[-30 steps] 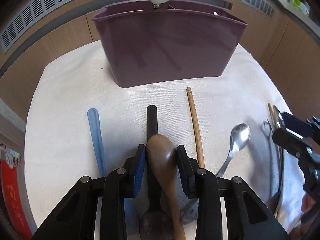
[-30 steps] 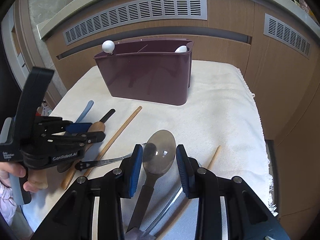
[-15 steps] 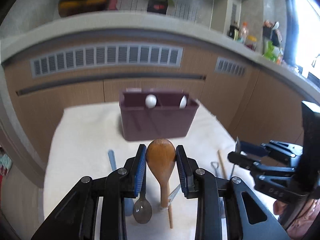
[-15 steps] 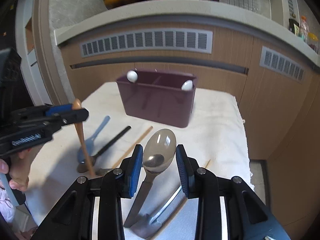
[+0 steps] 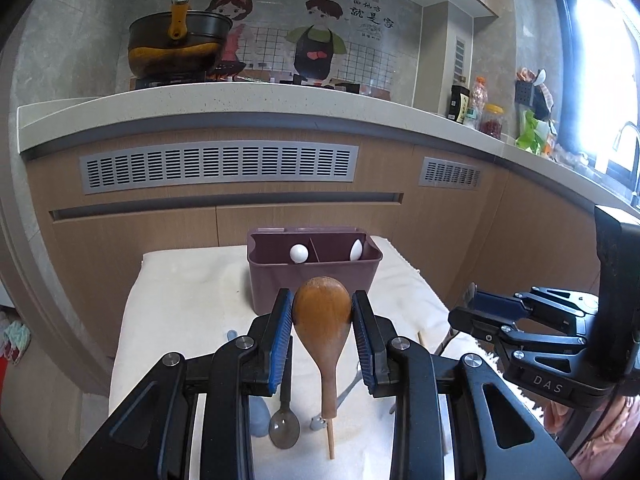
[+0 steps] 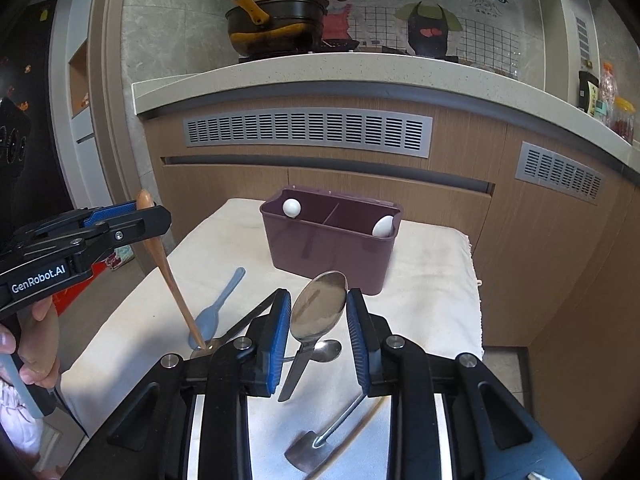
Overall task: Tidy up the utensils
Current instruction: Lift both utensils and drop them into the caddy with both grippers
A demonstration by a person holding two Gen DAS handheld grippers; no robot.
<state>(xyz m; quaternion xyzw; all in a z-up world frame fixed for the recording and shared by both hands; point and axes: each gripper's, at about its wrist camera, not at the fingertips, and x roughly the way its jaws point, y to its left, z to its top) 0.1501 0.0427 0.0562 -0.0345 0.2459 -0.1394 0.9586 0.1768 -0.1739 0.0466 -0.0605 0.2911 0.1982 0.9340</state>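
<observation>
Wooden spoon (image 5: pixel 322 316) sits clamped by its bowl between the blue pads of the left gripper (image 5: pixel 322 322); handle hangs down over the cloth (image 5: pixel 180 288), clear of it. In the right wrist view the same spoon (image 6: pixel 162 264) slants from the left gripper (image 6: pixel 132 220) down toward the table.

Right gripper (image 6: pixel 318 322): jaws closing, a metal spoon (image 6: pixel 318 310) between them by its bowl, tilted, dark handle hanging free below. Both bowl edges meet the pads, so it is gripped and lifted off the cloth.

Caddy (image 6: pixel 332 240), maroon plastic, stands at the far end of the cloth, split by 1 divider into 2 compartments. 1 white round knob (image 6: pixel 291 208) shows in the left compartment, 1 white oval end (image 6: pixel 382 226) in the right.

Lying on the cloth:
- blue spoon (image 6: pixel 218 308), near the left edge
- second metal spoon (image 6: pixel 326 350), just behind the held one
- small metal spatula (image 6: pixel 312 454), nearest the camera
- dark-handled spoon (image 5: pixel 284 426), below the left gripper
- chopstick (image 5: pixel 330 438), beside it

A hand (image 6: pixel 32 344) grips the left tool's handle.
</observation>
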